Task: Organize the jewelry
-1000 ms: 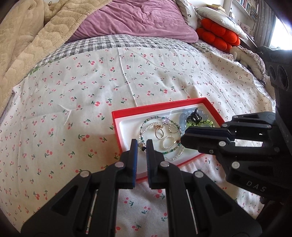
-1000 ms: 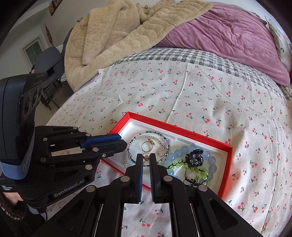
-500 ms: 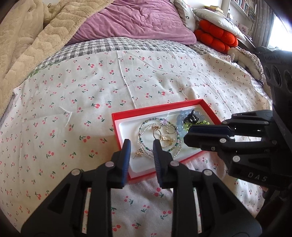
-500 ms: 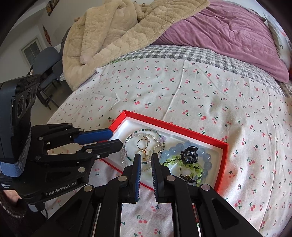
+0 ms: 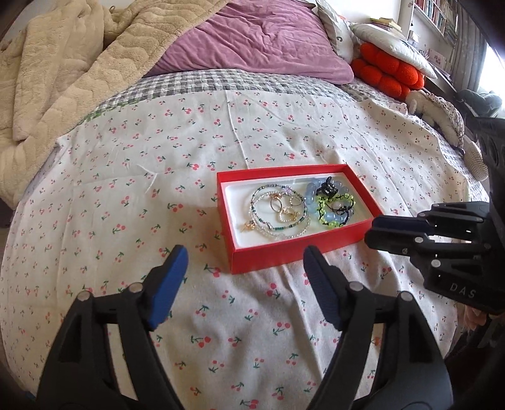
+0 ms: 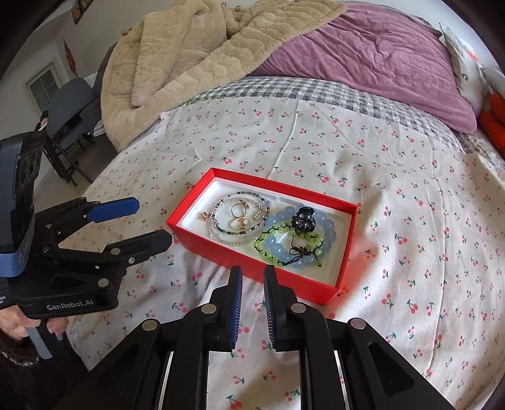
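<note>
I draw both grippers back from the red jewelry box point(image 5: 296, 252) on the cherry-print bedspread point(image 5: 126, 220): left gripper point(image 5: 244, 268) has just spread wide, right gripper point(image 6: 252, 277) just parted slightly, both empty; every piece lies inside, sorting looks finished.

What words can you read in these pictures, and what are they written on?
"GenRobot.AI": white letters on the black body of the left claw.
"DAS": pale letters on the black body of the right claw.
Book spines on the far white shelf: too small to read.
The red cardboard box of jewelry shows no writing.
</note>
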Available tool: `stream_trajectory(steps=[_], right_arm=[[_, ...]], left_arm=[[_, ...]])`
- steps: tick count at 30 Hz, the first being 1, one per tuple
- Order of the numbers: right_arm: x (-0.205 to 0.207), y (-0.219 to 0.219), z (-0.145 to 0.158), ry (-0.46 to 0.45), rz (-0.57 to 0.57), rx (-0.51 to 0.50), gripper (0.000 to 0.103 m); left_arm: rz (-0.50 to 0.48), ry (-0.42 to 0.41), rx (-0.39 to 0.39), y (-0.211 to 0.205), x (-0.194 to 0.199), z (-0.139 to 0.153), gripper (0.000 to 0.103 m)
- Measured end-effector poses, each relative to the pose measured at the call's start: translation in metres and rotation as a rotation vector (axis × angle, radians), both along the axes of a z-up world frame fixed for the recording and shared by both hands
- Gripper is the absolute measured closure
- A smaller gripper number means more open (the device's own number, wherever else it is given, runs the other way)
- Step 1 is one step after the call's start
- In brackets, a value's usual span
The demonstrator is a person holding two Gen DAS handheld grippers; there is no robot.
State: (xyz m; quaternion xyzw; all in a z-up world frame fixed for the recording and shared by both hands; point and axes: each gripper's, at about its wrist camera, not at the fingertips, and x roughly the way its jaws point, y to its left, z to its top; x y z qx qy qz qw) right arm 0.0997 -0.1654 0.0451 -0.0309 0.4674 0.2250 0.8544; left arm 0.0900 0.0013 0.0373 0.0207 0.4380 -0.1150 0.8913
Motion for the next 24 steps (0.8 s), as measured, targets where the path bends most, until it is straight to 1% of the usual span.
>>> stream_trajectory(steps=[1, 2, 3, 4, 5, 6, 7, 8, 10, 11, 12, 14, 17, 21, 24], right_arm=[[-0.003, -0.001, 0.002, 0.004, -0.009, 0.002, 0.079], [-0.007, -0.002, 0.004, 0.003, -0.018, 0.008, 0.061], [-0.012, -0.004, 0.007, -0.001, -0.028, 0.012, 0.031], [-0.017, -0.006, 0.01, -0.017, -0.049, 0.009, 0.025], [-0.024, -0.007, 0.014, -0.041, -0.066, 0.006, 0.024], [-0.03, -0.009, 0.017, -0.052, -0.071, 0.002, 0.024], [-0.034, -0.009, 0.019, -0.05, -0.079, -0.002, 0.024], [-0.037, -0.01, 0.021, -0.044, -0.097, -0.007, 0.023], [-0.046, -0.012, 0.022, -0.043, -0.132, -0.018, 0.015], [-0.051, -0.013, 0.023, -0.053, -0.151, -0.019, 0.006], [-0.057, -0.012, 0.022, -0.061, -0.167, -0.028, 0.0], [-0.067, -0.012, 0.02, -0.068, -0.19, -0.042, 0.0], [-0.076, -0.01, 0.012, -0.059, -0.224, -0.085, 0.0], [-0.086, -0.012, 0.007, -0.066, -0.258, -0.11, 0.0], [-0.088, -0.011, 0.002, -0.07, -0.282, -0.125, 0.0]], left_arm=[[0.011, 0.008, 0.008, 0.0, -0.003, 0.001, 0.019], [0.022, 0.014, 0.016, 0.0, -0.006, 0.003, 0.019], [0.034, 0.019, 0.025, 0.001, -0.01, 0.004, 0.018], [0.049, 0.022, 0.034, 0.002, -0.015, 0.005, 0.016], [0.063, 0.029, 0.043, 0.003, -0.019, 0.006, 0.013], [0.077, 0.035, 0.052, 0.005, -0.025, 0.006, 0.006], [0.091, 0.04, 0.06, 0.007, -0.03, 0.006, 0.001], [0.099, 0.044, 0.061, 0.008, -0.035, 0.005, 0.001], [0.105, 0.061, 0.06, 0.01, -0.043, 0.004, 0.001], [0.109, 0.072, 0.065, 0.009, -0.047, 0.003, 0.001], [0.112, 0.076, 0.07, 0.009, -0.051, 0.003, 0.001], [0.119, 0.082, 0.067, 0.008, -0.06, 0.003, 0.001], [0.131, 0.081, 0.044, 0.007, -0.071, 0.0, 0.001], [0.163, 0.044, 0.073, 0.002, -0.081, -0.005, 0.0], [0.17, 0.059, 0.068, -0.001, -0.08, -0.012, 0.0]])
